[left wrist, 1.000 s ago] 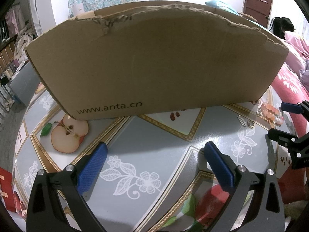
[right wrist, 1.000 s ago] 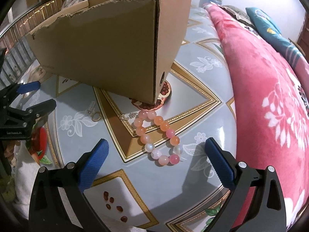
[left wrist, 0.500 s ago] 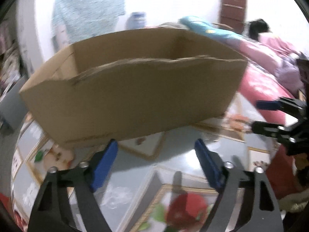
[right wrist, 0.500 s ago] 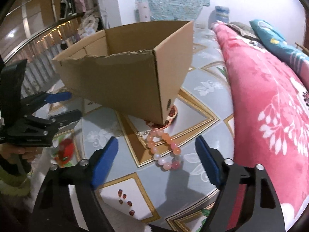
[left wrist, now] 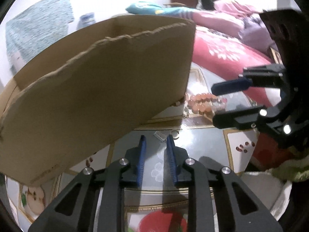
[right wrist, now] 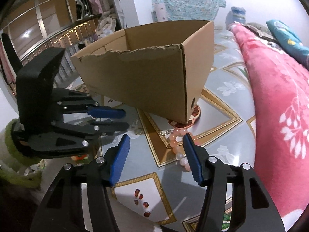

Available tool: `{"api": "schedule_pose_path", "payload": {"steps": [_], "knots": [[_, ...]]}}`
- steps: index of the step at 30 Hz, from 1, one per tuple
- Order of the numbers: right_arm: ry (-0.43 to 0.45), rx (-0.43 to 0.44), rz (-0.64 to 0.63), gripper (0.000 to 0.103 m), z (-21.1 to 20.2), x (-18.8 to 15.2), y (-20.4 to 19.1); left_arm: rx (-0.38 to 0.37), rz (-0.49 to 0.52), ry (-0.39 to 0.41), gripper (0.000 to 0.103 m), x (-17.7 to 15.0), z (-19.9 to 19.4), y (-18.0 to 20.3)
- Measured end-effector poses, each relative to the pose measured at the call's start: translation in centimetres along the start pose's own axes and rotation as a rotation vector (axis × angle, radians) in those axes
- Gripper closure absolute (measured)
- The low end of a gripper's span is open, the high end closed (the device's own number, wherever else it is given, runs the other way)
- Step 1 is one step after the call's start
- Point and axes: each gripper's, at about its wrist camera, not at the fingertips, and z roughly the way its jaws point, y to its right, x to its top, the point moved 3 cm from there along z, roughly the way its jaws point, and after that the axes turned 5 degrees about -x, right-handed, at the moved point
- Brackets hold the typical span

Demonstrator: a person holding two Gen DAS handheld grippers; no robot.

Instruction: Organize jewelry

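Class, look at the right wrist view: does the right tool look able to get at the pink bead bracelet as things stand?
Probably yes. The bead bracelet lies on the table just beyond the right tool, whose jaws are closing with nothing between them. The cardboard box stands behind it and the left tool off to the side, so the way looks free.

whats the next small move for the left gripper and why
Probably ease the left gripper forward and down onto the small silver rectangular clip. Its closing jaws hold nothing yet, and the clip lies on the patterned tabletop just past the tips, beside the brown cardboard box. Reopening slightly may help it straddle the clip.
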Motion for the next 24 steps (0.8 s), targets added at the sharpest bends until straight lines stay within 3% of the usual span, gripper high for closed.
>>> {"api": "schedule_pose_path", "payload": {"steps": [9, 17, 22, 24], "knots": [[0.000, 0.045, 0.016, 0.050, 0.2, -0.2, -0.1, -0.063, 0.099, -0.030, 0.082, 0.7, 0.8, -0.5], [0.002, 0.059, 0.030, 0.051, 0.2, -0.3, 0.0, -0.109, 0.123, -0.028, 0.083, 1.2, 1.1, -0.9], [0.003, 0.059, 0.038, 0.051, 0.2, -0.3, 0.3, -0.119, 0.124, -0.019, 0.089, 0.9, 0.8, -0.9], [0.004, 0.061, 0.040, 0.051, 0.2, -0.3, 0.4, -0.113, 0.125, -0.019, 0.096, 0.9, 0.8, -0.7]]}}
